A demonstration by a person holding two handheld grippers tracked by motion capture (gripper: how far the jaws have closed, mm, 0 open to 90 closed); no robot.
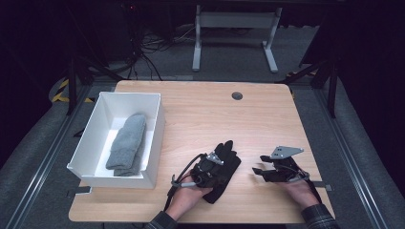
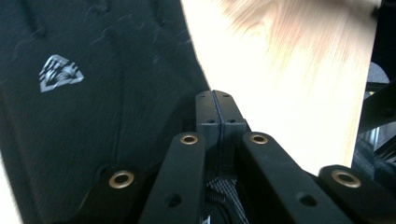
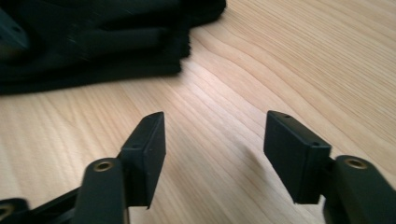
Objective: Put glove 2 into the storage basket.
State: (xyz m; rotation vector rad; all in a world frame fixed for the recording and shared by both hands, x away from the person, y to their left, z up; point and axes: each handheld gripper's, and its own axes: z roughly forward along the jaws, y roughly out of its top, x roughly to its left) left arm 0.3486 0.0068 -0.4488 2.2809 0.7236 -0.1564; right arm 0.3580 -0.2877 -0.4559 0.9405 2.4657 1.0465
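Knit black glove (image 1: 224, 174) flat on grained wooden table (image 1: 200, 114).

Matt black cloth glove (image 1: 223, 170) lies on the smooth, pale wood-grain table (image 1: 205, 114).

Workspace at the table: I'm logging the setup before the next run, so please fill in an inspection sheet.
Surface: wooden table, with a round grommet.
Job's things: black glove flat on the table; white box at left holding grey socks.
Clutter: nothing seen.
Grippers: left gripper shut, over the glove's edge; whether it pinches fabric is unclear. Right gripper open, nothing between its jaws, above bare wood.
Cables: gripper cable; tangled floor cables.
Surroundings: dark room, white table frame.
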